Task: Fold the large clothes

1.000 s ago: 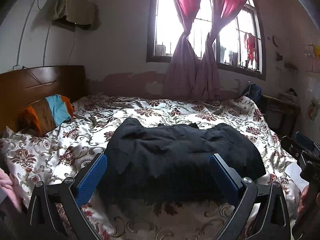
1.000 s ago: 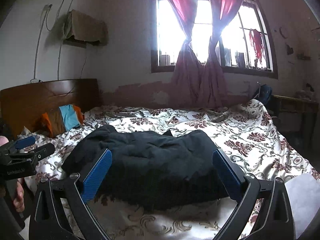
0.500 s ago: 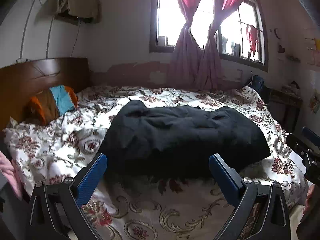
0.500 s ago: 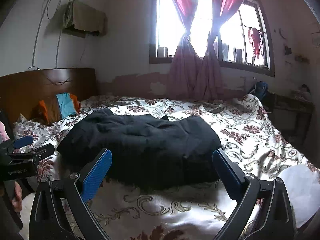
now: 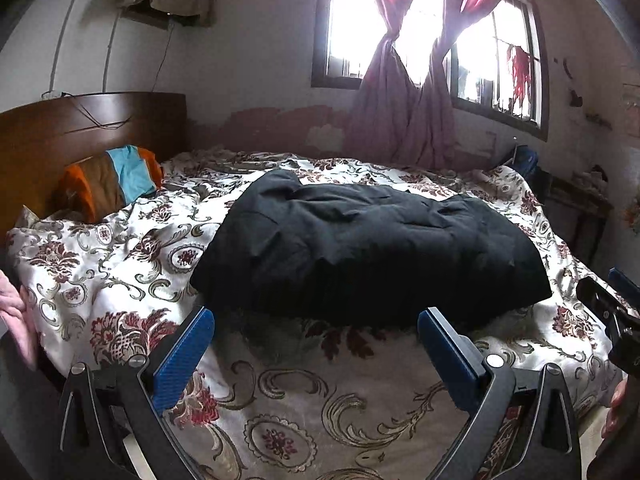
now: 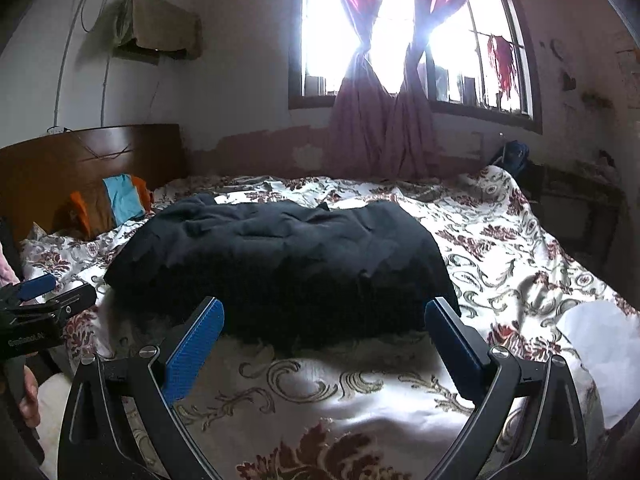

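Observation:
A large black garment lies in a folded, rumpled heap on the floral bedspread; it also shows in the right wrist view. My left gripper is open and empty, above the bed's near edge, short of the garment. My right gripper is open and empty, also just short of the garment's near edge. The right gripper shows at the right edge of the left wrist view, and the left gripper at the left edge of the right wrist view.
A wooden headboard and an orange, brown and blue pillow are at the left. A window with pink curtains is behind the bed. A dark side table stands at the right. A white sheet lies at the bed's right.
Both grippers have risen and drawn back a little from the bed, so more bedspread shows in front of the garment. The garment has not moved. Both stay open.

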### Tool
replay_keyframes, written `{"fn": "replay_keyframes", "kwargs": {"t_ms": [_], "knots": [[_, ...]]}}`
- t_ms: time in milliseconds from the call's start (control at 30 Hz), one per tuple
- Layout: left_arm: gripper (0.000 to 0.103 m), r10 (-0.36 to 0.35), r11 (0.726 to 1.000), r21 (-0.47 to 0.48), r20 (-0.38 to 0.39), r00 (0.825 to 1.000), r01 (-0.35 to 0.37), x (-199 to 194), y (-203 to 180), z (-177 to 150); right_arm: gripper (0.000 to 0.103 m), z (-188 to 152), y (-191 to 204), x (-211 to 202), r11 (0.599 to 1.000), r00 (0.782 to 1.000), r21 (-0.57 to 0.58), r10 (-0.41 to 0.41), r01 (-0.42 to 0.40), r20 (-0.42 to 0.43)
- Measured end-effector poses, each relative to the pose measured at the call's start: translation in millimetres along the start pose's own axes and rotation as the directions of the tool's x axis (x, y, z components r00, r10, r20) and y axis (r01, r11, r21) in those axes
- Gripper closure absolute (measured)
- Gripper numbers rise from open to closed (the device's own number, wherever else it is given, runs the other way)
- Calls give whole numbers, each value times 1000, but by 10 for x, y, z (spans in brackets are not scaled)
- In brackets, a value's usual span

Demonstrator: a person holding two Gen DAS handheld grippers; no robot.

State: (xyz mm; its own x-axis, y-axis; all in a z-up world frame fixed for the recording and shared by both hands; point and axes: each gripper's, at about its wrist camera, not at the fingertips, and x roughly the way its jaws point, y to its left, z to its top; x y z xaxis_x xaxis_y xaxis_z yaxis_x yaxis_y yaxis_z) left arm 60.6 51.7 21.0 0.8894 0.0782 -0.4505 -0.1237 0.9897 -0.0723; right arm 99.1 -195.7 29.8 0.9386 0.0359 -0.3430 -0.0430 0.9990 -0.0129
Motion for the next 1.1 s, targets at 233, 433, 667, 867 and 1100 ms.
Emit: {"fn": "replay_keyframes", "kwargs": {"t_ms": [233,433,667,867,1100], "knots": [[0,6,1000,12,-19,1000,-6,17,-10,-85,4,-24,-7,-14,1000,1000,4,-13,13,6],[0,4,1000,19,-26,1000,-3,27,-23,-115,4,-28,-9,-12,1000,1000,5,-9,9,2],[0,4,999,33,-26,1000,-3,10,-52,-132,4,-33,-14,-14,1000,1000,5,-13,13,5],[0,5,999,34,-25,1000,-4,-3,-54,-136,4,-30,-18,-19,1000,1000,8,-14,14,3],[0,5,999,35,-22,1000,-4,-6,-49,-138,4,-25,-15,-25,1000,1000,8,-13,13,5]]}}
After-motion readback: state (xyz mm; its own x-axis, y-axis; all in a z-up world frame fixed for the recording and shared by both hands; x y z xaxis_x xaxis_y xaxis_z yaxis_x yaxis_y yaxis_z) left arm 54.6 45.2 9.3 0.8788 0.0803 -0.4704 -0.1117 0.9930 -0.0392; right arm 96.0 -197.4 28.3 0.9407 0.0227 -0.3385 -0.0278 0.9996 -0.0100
